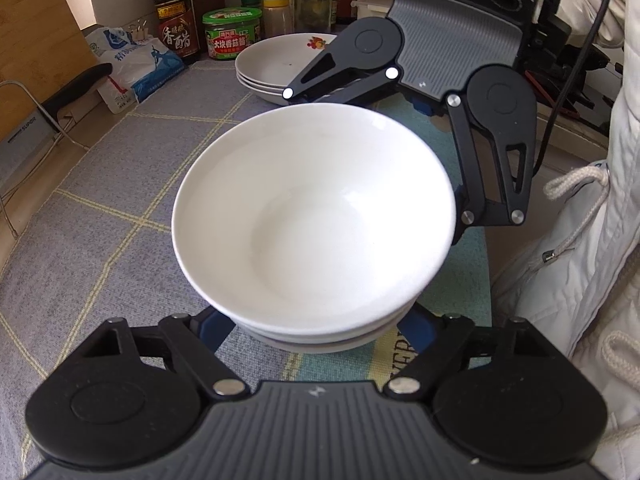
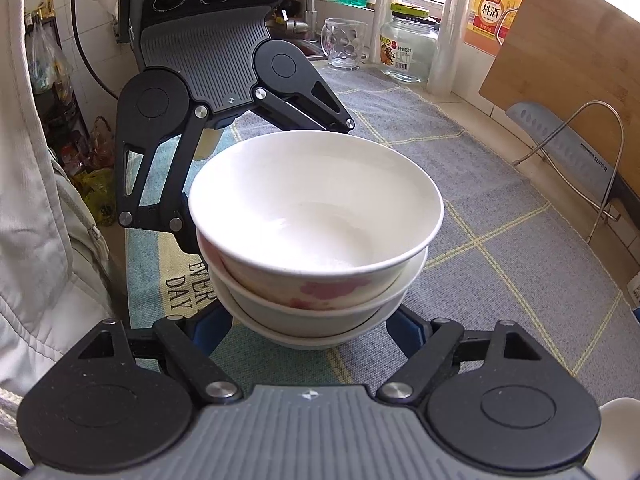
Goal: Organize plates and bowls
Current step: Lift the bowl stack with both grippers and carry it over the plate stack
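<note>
A stack of white bowls (image 1: 316, 216) stands on the grey checked mat; in the right wrist view the top bowl (image 2: 316, 216) shows pink flower marks on its side. My left gripper (image 1: 316, 320) is spread wide around the stack's near side, its fingertips hidden under the bowls. My right gripper (image 2: 312, 328) is spread the same way around the opposite side, facing the left one. The right gripper also shows in the left wrist view (image 1: 420, 92), behind the stack. A stack of shallow white plates (image 1: 280, 68) sits at the back of the mat.
Sauce bottles and jars (image 1: 232, 32) and a salt bag (image 1: 136, 64) line the back. A wooden cutting board (image 2: 568, 64), a cleaver in a wire rack (image 2: 568, 148), a glass mug (image 2: 344, 44) and a glass jar (image 2: 408, 48) stand along the wall. The person's white jacket (image 1: 580, 240) is close beside the mat.
</note>
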`<state>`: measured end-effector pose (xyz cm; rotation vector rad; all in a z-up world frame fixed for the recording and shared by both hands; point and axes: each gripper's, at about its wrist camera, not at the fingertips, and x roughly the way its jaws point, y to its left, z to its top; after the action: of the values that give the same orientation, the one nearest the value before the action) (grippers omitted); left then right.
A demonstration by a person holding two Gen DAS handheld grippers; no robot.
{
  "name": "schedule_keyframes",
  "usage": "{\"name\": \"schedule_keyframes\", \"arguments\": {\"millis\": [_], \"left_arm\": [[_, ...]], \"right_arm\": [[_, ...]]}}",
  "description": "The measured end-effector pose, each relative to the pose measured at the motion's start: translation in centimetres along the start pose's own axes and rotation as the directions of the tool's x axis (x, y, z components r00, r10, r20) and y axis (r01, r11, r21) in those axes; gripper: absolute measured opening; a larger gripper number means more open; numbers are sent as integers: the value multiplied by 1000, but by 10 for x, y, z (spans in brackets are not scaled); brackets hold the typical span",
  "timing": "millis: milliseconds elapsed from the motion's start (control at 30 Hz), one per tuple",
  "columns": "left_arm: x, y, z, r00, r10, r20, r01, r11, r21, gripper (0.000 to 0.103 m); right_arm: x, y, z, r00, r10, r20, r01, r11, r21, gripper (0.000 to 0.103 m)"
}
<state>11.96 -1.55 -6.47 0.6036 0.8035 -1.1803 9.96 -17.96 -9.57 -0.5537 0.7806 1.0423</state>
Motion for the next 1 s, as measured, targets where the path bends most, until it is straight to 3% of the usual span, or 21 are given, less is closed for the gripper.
{"name": "schedule_keyframes", "arguments": {"millis": [200, 633, 1000], "left_arm": [[-4, 6, -1, 999, -43, 24, 44, 999, -30, 88], [-2, 1, -4, 997, -46, 68, 43, 998, 38, 90], [-4, -3, -4, 997, -38, 66, 36, 999, 41, 89]], "right_arm": [[3, 2, 2, 1000, -2, -17, 2, 1000, 3, 91], [4, 7, 9, 999, -21, -42, 22, 999, 26, 91], [3, 11, 10, 998, -27, -52, 29, 999, 35, 91]]}}
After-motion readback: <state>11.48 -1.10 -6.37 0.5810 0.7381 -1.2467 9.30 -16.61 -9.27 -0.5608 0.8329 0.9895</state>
